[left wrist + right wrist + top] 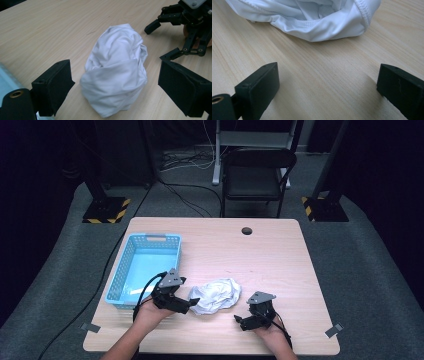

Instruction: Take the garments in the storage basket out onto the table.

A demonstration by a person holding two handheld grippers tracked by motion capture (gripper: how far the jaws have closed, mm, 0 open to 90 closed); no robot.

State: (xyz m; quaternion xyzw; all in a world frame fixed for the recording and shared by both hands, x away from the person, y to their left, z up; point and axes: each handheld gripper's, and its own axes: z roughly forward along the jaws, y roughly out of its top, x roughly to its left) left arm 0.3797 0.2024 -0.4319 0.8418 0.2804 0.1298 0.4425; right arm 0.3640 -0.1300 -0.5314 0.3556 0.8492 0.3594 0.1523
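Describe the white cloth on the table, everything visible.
The white cloth is a crumpled bundle of thin, smooth, slightly shiny stretch fabric with stitched hems, folded over itself into a rounded heap. It lies on the wooden table, near its front edge, to the right of the blue basket and apart from it. The left gripper has its open jaws at either side of the cloth's end, pads not pressing. The right gripper rests open, short of it.

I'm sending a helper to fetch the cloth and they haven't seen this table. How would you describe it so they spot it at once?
On the wooden table, look near the front edge, right of the blue basket. The white cloth lies there in a crumpled bundle between the two black grippers, the only soft, white thing on the tabletop.
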